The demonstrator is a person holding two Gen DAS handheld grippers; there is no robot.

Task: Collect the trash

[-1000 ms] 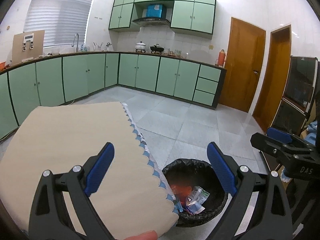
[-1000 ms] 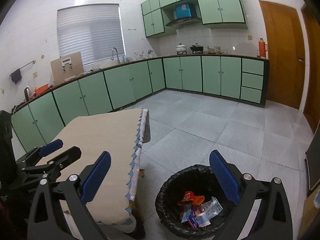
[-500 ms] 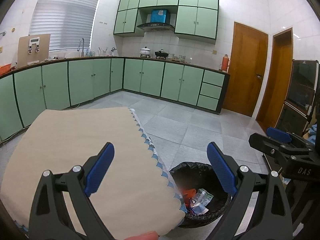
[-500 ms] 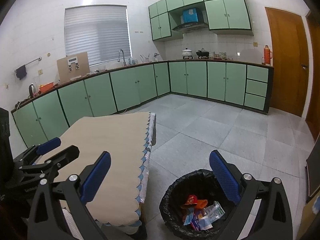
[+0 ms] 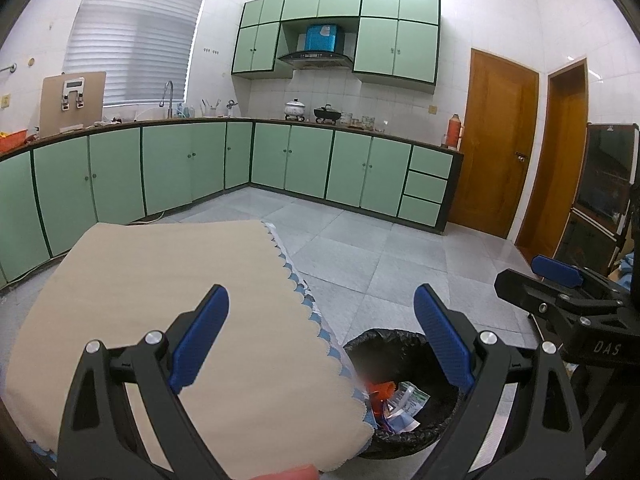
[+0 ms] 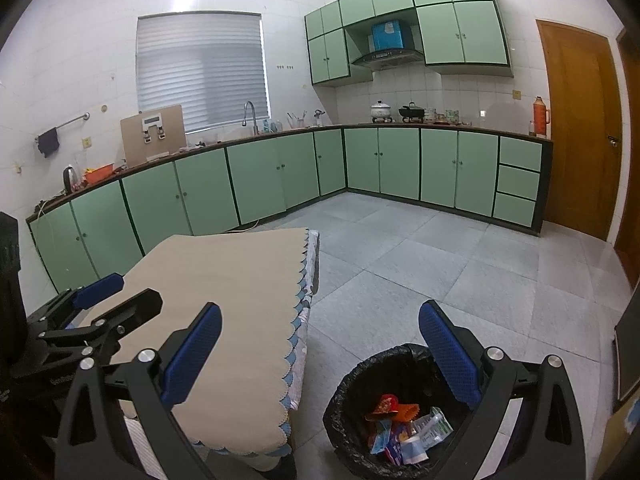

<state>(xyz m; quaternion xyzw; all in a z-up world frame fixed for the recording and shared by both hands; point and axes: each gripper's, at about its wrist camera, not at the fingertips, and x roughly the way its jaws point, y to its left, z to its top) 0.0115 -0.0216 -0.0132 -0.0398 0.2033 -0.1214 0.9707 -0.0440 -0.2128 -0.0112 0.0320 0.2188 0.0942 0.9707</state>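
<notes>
left gripper [image 5: 320, 344] fingers spread wide, empty; right gripper [image 6: 318, 354] likewise | trash [image 6: 404, 426] lay in black-lined bin [image 6: 344, 392] on floor beside cloth-covered counter [image 6: 224, 280] | bin below right gripper, nearer it; counter top showed no trash

Your left gripper [image 5: 320, 332] and right gripper [image 6: 320, 350] look like matt black plastic, with dimpled blue pads [image 6: 448, 354] and bright metal bolt heads. Near you, the tablecloth [image 5: 168, 280] is smooth, matt beige cloth with a scalloped blue edge. To its right, the bin [image 6: 400, 408] is lined with crinkled, slightly shiny black plastic, and the wrappers [image 6: 404, 428] inside look like glossy foil and film. The floor [image 6: 460, 264] is grey tile with a soft sheen. Far off, the cabinets [image 6: 400, 162] have smooth pale-green fronts, the walls are glossy white tile, and at the right the door [image 5: 496, 148] is varnished wood.
</notes>
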